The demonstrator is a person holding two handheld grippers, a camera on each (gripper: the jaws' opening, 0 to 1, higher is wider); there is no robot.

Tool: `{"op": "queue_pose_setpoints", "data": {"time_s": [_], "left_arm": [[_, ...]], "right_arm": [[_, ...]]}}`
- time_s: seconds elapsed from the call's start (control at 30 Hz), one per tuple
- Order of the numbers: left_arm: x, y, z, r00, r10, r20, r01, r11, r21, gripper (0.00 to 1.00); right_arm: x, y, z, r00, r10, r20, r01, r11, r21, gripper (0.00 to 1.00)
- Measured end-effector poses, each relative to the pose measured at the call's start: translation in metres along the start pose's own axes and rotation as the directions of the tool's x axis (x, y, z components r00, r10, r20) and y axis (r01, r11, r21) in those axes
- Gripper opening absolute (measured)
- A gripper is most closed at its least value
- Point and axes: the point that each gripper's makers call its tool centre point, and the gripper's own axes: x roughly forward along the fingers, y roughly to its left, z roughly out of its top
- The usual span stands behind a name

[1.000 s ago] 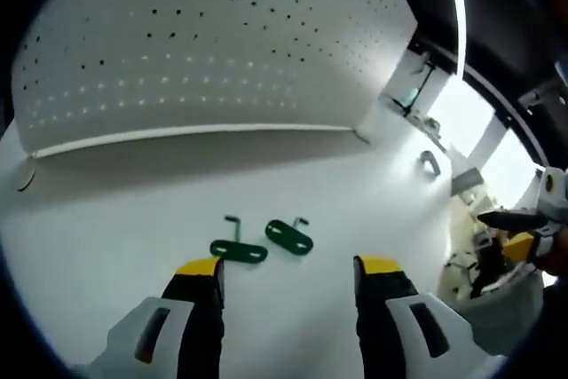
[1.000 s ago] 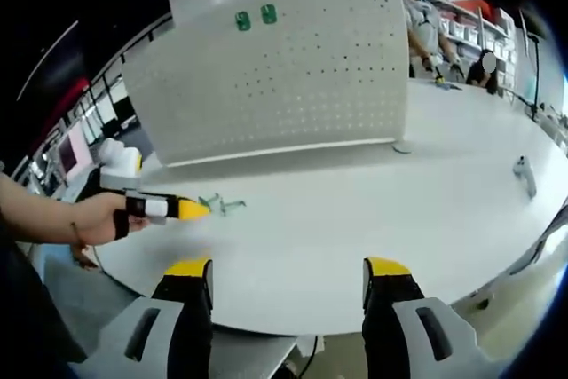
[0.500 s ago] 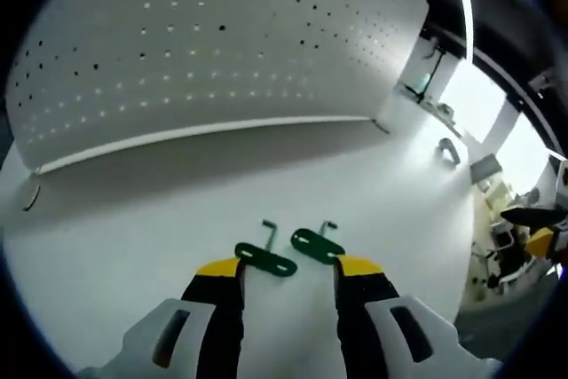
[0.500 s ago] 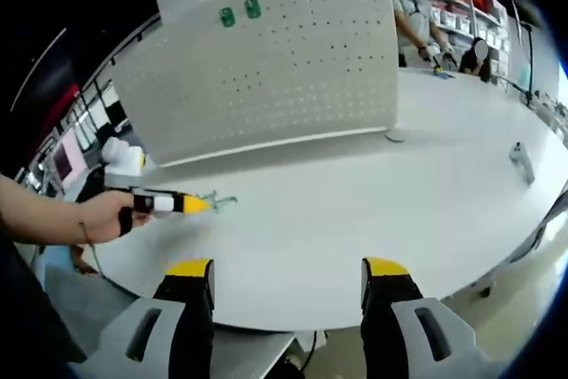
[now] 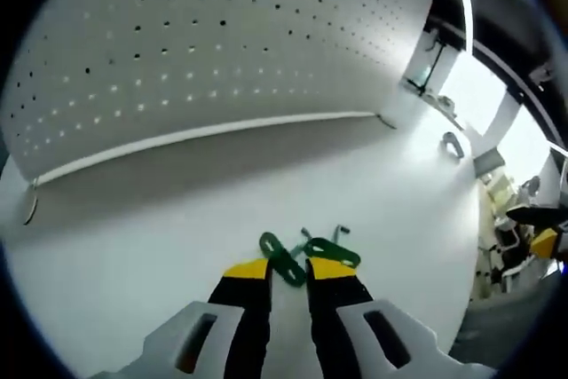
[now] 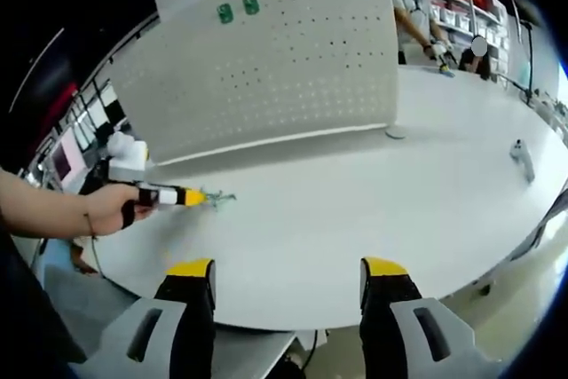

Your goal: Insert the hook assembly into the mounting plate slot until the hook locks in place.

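I see two green hook assemblies (image 5: 302,257) lying on the white worktop (image 5: 133,228) at lower centre of the left gripper view, touching or overlapping; their thin wire ends point toward the top of the frame. The left hand-held gripper (image 5: 288,271) has its yellow-tipped jaws drawn narrow around the nearer green piece; I cannot tell whether the pads actually grip it. Behind the hooks, across a bare stretch of worktop, a white perforated mounting plate (image 5: 204,51) stands upright and takes up the upper half of the frame. A small grey metal piece (image 5: 453,145) sits on the worktop at right.

In the right gripper view, the left hand-held gripper (image 6: 191,196) sits at middle left, held by a hand (image 6: 106,210), its tip at the green hooks (image 6: 217,199). The right hand-held gripper (image 6: 288,277) hangs at bottom centre, jaws wide, holding nothing, well apart from the hooks. Two green pieces (image 6: 238,10) are mounted near the plate's (image 6: 293,59) top left. People (image 6: 417,15) stand at upper right.
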Motion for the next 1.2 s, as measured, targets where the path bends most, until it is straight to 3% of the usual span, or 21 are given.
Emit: {"op": "queue_pose_setpoints", "data": {"time_s": [0.4, 0.87, 1.2], "left_arm": [[0.0, -0.001, -0.003, 1.0, -0.008, -0.012, 0.009, 1.0, 0.03, 0.05], [-0.014, 0.015, 0.008, 0.999, 0.043, 0.024, -0.044, 0.998, 0.034, 0.03], [-0.03, 0.002, 0.014, 0.999, -0.005, 0.047, 0.006, 1.0, -0.002, 0.03]], "right_arm": [[-0.002, -0.002, -0.001, 1.0, -0.004, 0.001, 0.004, 1.0, 0.0, 0.66], [-0.001, 0.001, 0.0, 1.0, 0.001, 0.006, -0.001, 1.0, -0.006, 0.66], [-0.012, 0.003, 0.0, 1.0, 0.0, 0.029, 0.001, 1.0, -0.006, 0.66]]}}
